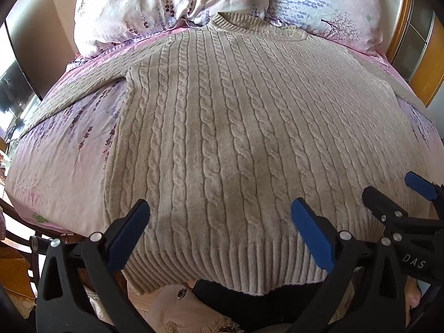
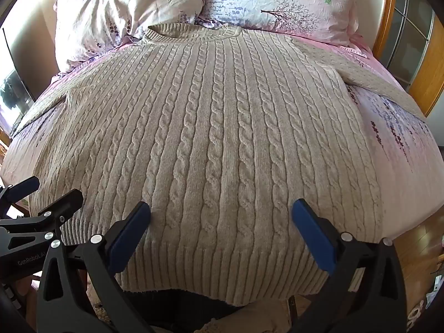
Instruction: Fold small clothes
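**Sweater laid flat, both grippers poised at the hem**

From the left wrist view, you hold the left gripper (image 1: 220, 227) with its blue pads spread wide apart, gripping nothing, just above the ribbed hem of the beige cable-knit sweater (image 1: 222, 127). The sweater lies face up and smoothed flat, collar toward the pillows (image 1: 155, 8), hem hanging slightly past the near edge of the bed (image 1: 52, 161). That layout looks deliberate: a flat, squared garment gives you clean fold lines, and the hem at the edge is easy to pinch. One sleeve (image 1: 77, 94) runs out to the left across the sheet. At the right edge you can see the right gripper (image 1: 399, 194), jaws also apart.

From the right wrist view, the right gripper (image 2: 220, 227) hangs open over the hem, nearer the sweater's right side, clamped on nothing. The other sleeve (image 2: 369, 83) stretches right across the floral bedsheet (image 2: 402, 152). The left gripper (image 2: 50, 191) shows at the lower left, open. Behind the bed stand a wooden frame with glass panes (image 2: 399, 36), a dark screen (image 2: 14, 94) at left, and wood flooring (image 2: 416, 247) below. No fold is made yet.
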`<state>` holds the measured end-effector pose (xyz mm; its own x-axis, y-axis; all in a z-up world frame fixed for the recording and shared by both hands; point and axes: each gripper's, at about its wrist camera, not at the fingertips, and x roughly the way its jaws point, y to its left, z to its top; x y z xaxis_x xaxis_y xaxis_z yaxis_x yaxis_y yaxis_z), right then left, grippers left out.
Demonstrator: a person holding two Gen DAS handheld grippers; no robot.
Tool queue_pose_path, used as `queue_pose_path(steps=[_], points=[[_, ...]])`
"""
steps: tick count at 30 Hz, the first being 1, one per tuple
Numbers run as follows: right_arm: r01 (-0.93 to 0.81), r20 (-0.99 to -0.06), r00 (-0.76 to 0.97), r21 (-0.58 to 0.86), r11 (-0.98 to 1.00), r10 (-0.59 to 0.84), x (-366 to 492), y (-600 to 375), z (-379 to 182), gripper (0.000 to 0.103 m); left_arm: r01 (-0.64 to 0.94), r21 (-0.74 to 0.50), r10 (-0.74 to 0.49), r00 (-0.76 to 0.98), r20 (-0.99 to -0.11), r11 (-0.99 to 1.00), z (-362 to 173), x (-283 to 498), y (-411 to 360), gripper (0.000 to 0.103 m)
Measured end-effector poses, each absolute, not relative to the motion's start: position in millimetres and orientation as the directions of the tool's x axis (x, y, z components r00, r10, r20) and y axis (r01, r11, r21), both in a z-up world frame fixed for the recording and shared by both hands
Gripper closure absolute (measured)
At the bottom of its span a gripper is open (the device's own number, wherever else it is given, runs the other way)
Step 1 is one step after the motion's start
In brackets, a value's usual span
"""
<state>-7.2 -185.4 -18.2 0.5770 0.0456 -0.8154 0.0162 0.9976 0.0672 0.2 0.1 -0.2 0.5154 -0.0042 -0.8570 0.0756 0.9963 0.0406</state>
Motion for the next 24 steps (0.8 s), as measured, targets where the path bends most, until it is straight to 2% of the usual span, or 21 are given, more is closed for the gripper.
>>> queue_pose_path(steps=[24], points=[[0.016, -0.817, 0.575, 0.07, 0.997, 0.048, -6.0, -186.6, -18.2, 0.001, 0.078, 0.041, -0.006, 0.516, -0.857, 0.996, -1.9, 1.4, 2.6, 0.002]])
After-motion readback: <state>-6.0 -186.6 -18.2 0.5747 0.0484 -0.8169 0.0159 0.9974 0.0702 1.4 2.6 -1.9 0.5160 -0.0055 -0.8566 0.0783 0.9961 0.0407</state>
